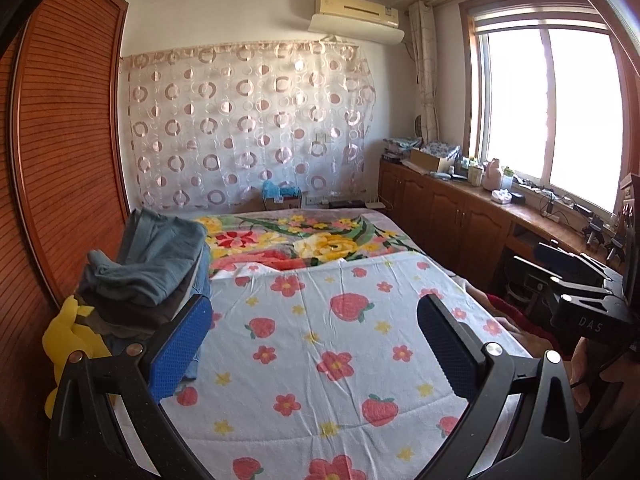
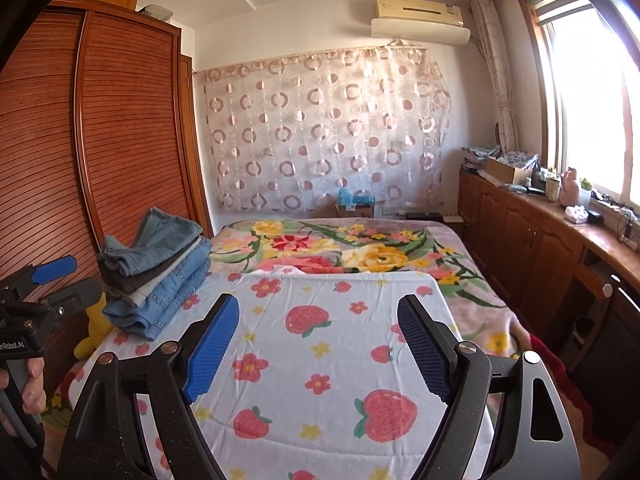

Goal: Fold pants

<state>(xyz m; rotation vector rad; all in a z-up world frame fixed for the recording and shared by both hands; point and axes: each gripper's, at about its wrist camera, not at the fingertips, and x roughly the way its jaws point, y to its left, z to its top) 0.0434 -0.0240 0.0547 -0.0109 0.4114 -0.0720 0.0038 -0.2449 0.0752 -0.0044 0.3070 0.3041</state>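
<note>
A stack of folded pants (image 2: 156, 276) lies on the bed's left side: grey-blue pants on top, a dark pair under them, blue jeans at the bottom. In the left wrist view the same stack of pants (image 1: 152, 268) sits just beyond the left finger. My left gripper (image 1: 316, 320) is open over the strawberry-print sheet (image 1: 320, 340) with nothing between its blue pads. My right gripper (image 2: 318, 320) is open too, empty, above the same sheet (image 2: 320, 360). Each gripper shows at the edge of the other's view, held by a hand.
A yellow plush toy (image 1: 68, 336) sits by the bed's left edge under the stack. A floral blanket (image 2: 360, 252) covers the far half of the bed. A wooden wardrobe (image 2: 100, 140) stands left; low cabinets (image 2: 520, 240) with clutter run along the window on the right.
</note>
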